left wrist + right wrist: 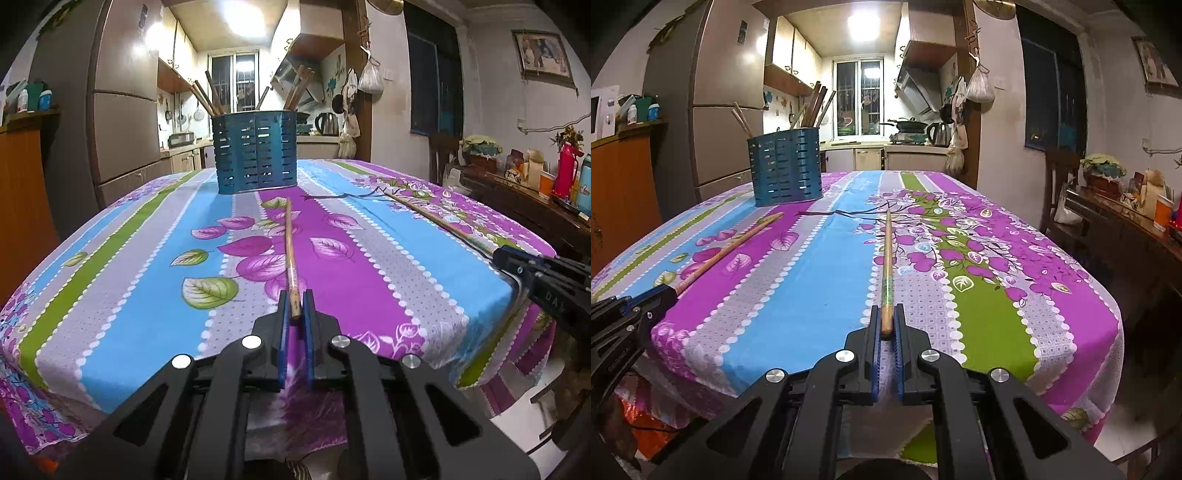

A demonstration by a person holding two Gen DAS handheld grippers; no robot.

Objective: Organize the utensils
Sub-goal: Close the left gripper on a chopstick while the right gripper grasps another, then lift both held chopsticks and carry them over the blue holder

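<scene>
A blue slotted utensil holder stands at the table's far side with several wooden chopsticks in it; it also shows in the right wrist view. My left gripper is shut on the near end of a wooden chopstick that lies on the cloth pointing at the holder. My right gripper is shut on the near end of a second chopstick, also lying on the cloth. Each gripper shows in the other's view: the right one and the left one.
The table has a striped floral cloth. A fridge and an orange cabinet stand to the left. A chair and a cluttered side table stand to the right. The kitchen counter with a kettle lies beyond.
</scene>
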